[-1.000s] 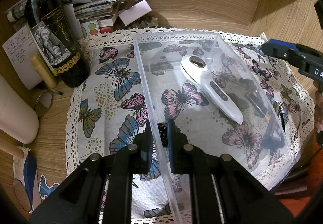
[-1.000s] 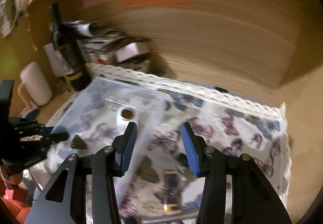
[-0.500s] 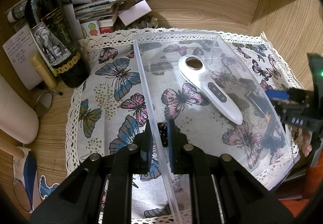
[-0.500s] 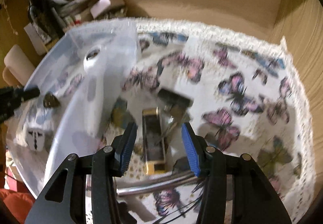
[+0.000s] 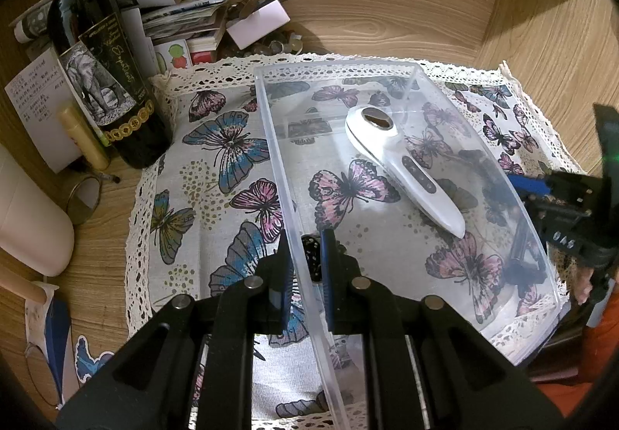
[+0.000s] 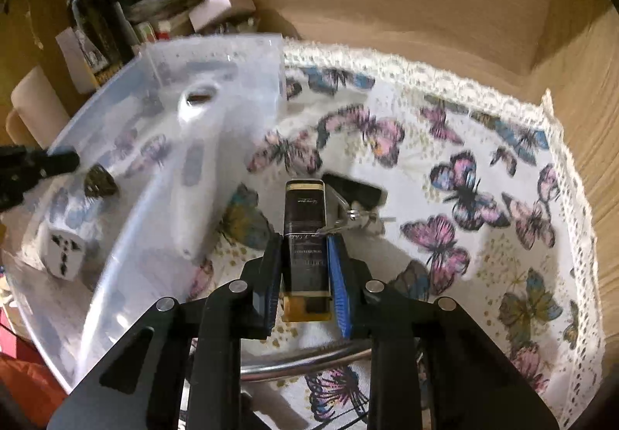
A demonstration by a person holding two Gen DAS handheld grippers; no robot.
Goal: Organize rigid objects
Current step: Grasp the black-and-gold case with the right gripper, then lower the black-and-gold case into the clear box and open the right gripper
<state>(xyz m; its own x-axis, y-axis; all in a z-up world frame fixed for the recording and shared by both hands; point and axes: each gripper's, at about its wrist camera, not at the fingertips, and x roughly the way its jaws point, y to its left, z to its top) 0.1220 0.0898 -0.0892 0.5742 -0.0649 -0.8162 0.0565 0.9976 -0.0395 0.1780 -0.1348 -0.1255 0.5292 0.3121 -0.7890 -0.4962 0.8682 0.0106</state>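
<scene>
Our right gripper (image 6: 305, 267) has dropped and is closing around the black-and-gold tin (image 6: 306, 236) beside binder clips (image 6: 358, 199); our left gripper (image 5: 305, 267) stays clamped on the clear bin's (image 5: 541, 236) wall

A handheld device (image 5: 402, 163) is held inside the clear bin (image 5: 387, 68), set on the cloth (image 5: 216, 143); a bottle (image 5: 104, 81) stands left.
</scene>
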